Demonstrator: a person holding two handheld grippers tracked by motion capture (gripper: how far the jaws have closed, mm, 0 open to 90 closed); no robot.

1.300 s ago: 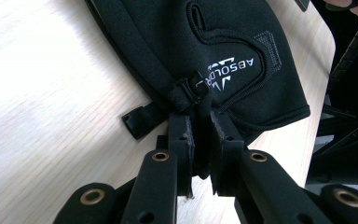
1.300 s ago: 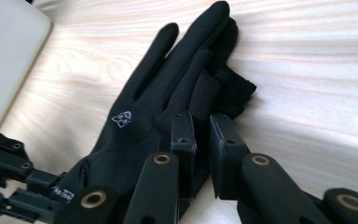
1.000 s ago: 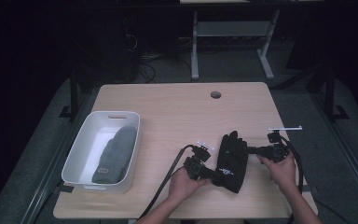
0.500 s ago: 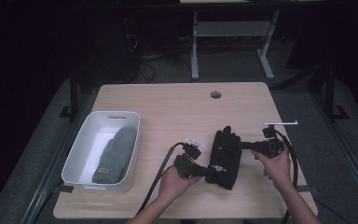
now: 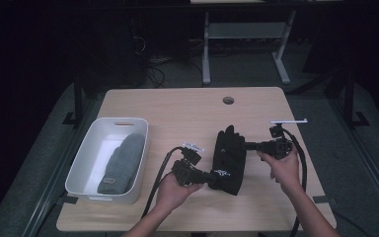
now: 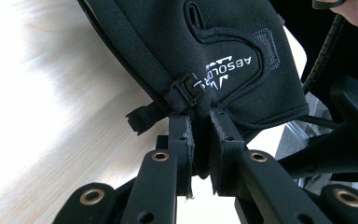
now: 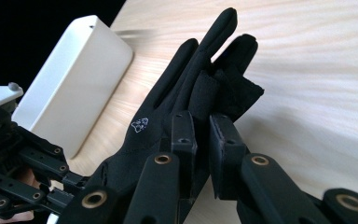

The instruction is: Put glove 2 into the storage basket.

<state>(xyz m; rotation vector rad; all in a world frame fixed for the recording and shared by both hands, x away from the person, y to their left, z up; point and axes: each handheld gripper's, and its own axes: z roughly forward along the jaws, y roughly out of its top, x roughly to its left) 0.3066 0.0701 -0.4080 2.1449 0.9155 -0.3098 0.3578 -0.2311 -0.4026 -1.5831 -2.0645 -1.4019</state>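
Pinched by left gripper (image 5: 211, 177) at cuff and by right gripper (image 5: 246, 145) at thumb side, black fabric glove with white logo (image 5: 229, 160) held stretched between both above light wooden table (image 5: 187, 106), probably for carrying toward white plastic bin (image 5: 91, 148).

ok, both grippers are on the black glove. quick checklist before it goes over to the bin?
1. Left gripper shut on the black glove at the cuff, by the buckle: ok.
2. Right gripper shut on the glove's finger side: ok.
3. Glove clear of the table: cannot tell; it looks raised in the gripper views.
4. White bin has room beside the grey mitten: ok.
5. Path from glove to bin free of objects: ok.
6. Cables away from the glove: ok.
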